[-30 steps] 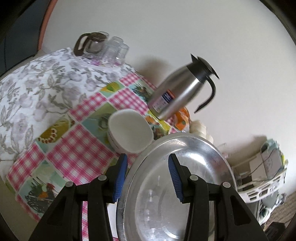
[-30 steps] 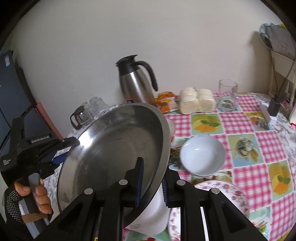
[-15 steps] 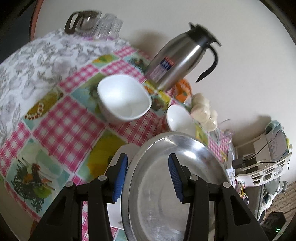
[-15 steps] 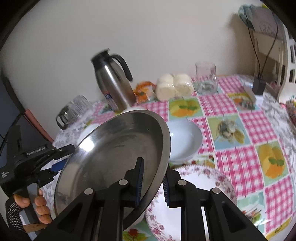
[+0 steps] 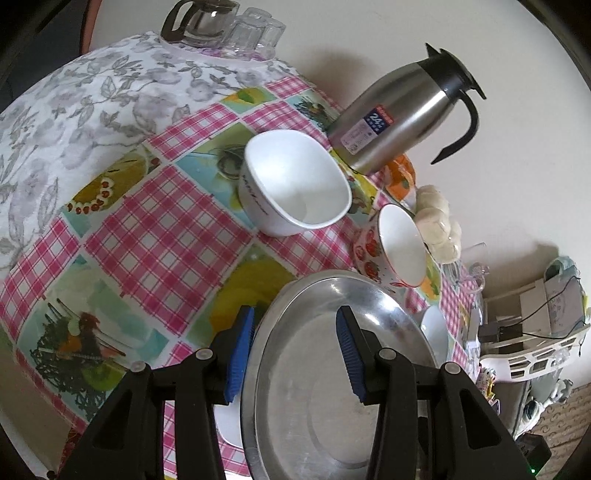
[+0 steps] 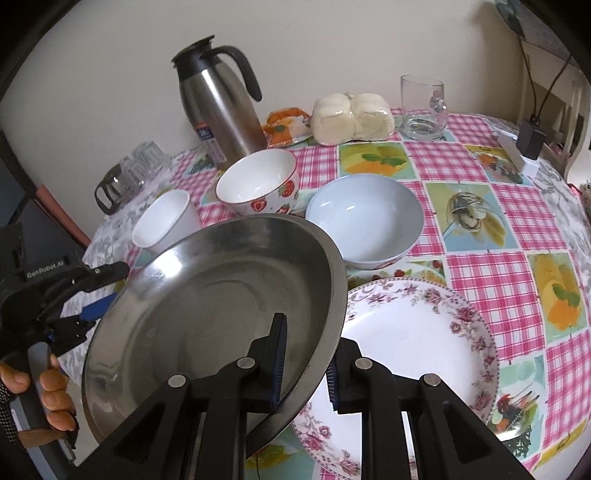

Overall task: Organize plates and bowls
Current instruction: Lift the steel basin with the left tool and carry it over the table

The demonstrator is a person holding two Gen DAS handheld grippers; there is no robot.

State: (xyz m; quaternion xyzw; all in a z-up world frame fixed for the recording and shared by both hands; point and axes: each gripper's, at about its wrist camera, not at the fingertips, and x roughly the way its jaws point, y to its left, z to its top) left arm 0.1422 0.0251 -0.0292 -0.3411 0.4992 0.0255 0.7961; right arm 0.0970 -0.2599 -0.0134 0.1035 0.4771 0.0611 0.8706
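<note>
Right hand-held gripper (image 6: 304,365) pinches steel plate (image 6: 207,295) above floral plate (image 6: 413,343).

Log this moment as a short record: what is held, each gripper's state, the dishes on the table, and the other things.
held: steel plate, tilted above the table
right gripper: shut on the steel plate's rim
left gripper: straddles the opposite rim; contact with the pads unclear
dishes on table: floral plate, pale blue bowl, strawberry bowl, white square bowl
other things: thermos, glass mug, wrapped buns, glass pot
surface: checked tablecloth
</note>
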